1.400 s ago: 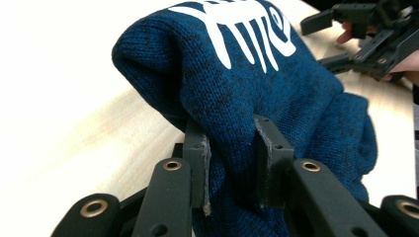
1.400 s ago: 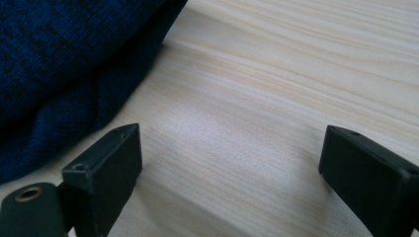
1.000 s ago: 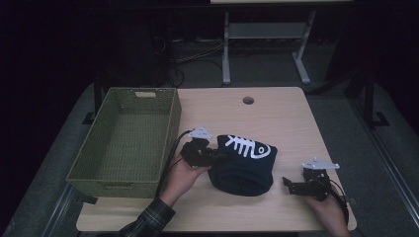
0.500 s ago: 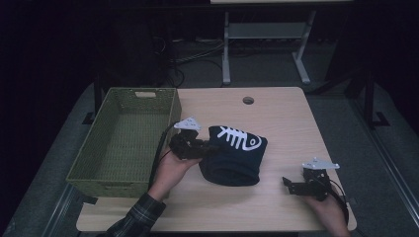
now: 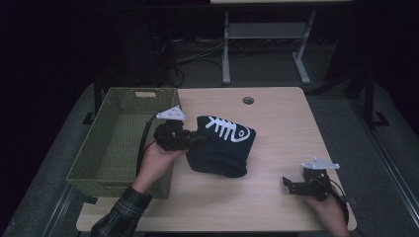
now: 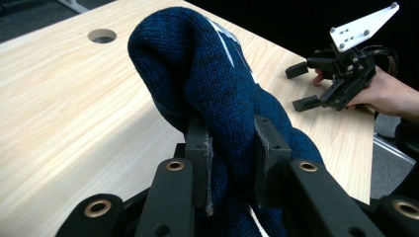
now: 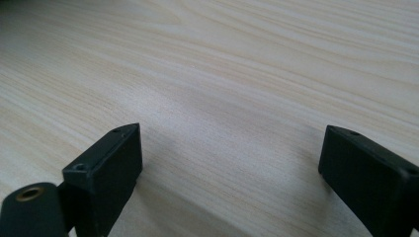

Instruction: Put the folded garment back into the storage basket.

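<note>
The left tongs pinch a fold of the navy knit sweater, the one with a white fish-skeleton print. Against a second ago, the sweater's left edge has come up off the surface and shifted toward the green woven basket, while its far side rests on the wood. It looks bound for the basket. The right tongs rest spread and empty near the front right corner.

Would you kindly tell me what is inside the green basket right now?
The green basket shows only its bare woven floor. The left tool, shut on the navy sweater, and its hand cover the basket's near right corner, so that part is hidden.
</note>
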Demonstrator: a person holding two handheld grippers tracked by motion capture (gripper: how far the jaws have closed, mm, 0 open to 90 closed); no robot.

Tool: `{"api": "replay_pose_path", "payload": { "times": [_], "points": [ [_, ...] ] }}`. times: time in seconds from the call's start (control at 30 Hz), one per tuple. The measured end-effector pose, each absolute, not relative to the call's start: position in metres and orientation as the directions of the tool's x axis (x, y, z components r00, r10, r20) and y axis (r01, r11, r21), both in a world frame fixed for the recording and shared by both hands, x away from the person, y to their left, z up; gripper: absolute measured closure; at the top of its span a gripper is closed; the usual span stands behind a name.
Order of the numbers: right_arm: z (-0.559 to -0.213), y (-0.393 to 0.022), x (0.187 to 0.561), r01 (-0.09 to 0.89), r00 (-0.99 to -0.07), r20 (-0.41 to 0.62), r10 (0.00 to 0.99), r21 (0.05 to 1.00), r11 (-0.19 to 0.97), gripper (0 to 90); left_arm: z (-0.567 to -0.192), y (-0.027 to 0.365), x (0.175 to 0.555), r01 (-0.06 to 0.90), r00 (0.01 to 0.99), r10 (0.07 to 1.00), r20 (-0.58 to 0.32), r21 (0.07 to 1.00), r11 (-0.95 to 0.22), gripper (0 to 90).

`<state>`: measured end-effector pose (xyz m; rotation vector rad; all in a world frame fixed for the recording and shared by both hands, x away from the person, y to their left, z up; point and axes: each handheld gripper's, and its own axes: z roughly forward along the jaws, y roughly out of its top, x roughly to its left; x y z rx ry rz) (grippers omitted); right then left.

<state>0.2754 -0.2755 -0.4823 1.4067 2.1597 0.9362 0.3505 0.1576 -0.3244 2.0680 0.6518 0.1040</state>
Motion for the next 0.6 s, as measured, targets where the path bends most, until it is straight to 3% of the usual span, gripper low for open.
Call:
{"api": "replay_pose_path", "payload": {
  "times": [0.6],
  "points": [
    [-0.482, -0.276, 0.275, 0.645, -0.41, 0.03, 0.912, 0.716, 0.266, 9.4, -0.292, 0.211, 0.354, 0.389, 0.832, 0.534, -0.15, 0.844, -0.37, 72.5]
  ]
}}
